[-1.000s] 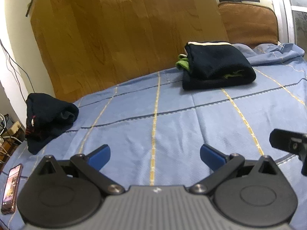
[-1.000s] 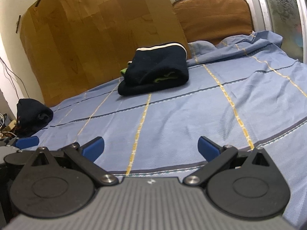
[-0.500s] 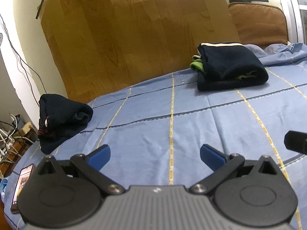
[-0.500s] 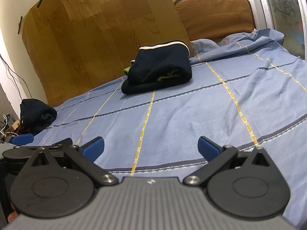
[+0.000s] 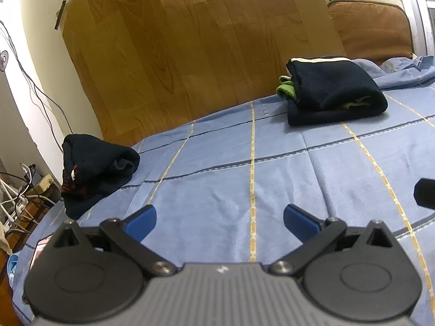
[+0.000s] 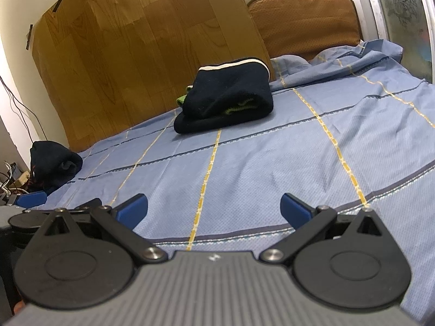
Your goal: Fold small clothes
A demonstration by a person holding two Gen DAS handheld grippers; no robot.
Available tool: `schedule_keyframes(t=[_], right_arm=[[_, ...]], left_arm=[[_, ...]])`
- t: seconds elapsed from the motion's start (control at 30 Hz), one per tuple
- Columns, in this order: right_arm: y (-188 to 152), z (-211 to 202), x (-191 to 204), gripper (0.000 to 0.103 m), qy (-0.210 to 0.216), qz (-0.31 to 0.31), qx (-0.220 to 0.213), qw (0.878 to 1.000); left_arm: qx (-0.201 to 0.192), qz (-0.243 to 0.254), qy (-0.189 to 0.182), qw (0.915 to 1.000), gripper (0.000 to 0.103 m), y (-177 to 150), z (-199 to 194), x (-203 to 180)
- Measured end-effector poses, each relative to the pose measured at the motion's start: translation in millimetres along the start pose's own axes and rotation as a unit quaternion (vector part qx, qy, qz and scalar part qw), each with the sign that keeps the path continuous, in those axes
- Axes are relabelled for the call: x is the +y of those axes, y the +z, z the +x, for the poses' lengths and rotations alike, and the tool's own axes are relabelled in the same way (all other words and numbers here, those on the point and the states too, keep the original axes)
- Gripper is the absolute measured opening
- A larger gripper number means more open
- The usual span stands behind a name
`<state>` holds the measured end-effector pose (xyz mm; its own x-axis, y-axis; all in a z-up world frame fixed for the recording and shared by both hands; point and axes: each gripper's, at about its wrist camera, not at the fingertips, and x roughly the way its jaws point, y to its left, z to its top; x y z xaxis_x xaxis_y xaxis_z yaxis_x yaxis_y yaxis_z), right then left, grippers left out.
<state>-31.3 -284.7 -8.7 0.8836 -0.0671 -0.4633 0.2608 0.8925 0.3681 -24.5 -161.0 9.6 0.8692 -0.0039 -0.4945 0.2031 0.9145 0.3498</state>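
Folded dark clothes (image 5: 334, 89) are lying in a neat stack on the blue bed sheet (image 5: 272, 168), at its far side just in front of the wood-grain panel (image 5: 195, 49), with a green garment (image 5: 285, 89) peeking out at the stack's left end. A crumpled dark garment (image 5: 92, 165) is sitting unfolded at the sheet's left edge, well apart from the stack. Both tools are hovering over the sheet's near part: the left tool (image 5: 218, 221) is spread wide with nothing between its blue pads, and the right tool (image 6: 213, 209) is likewise spread wide and holding nothing. A brown cushion (image 6: 304, 21) is leaning behind the sheet's far right corner.
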Motion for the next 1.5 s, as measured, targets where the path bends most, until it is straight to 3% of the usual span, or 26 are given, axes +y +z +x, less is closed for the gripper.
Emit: schedule_keyframes(t=[1.5], right_arm=[[-1.5, 2.7, 1.5, 0.103, 0.002, 0.009, 0.004, 1.000]], left_arm=[[0.002, 0.011, 0.018, 0.9998, 0.103, -0.8, 0.2, -3.9]])
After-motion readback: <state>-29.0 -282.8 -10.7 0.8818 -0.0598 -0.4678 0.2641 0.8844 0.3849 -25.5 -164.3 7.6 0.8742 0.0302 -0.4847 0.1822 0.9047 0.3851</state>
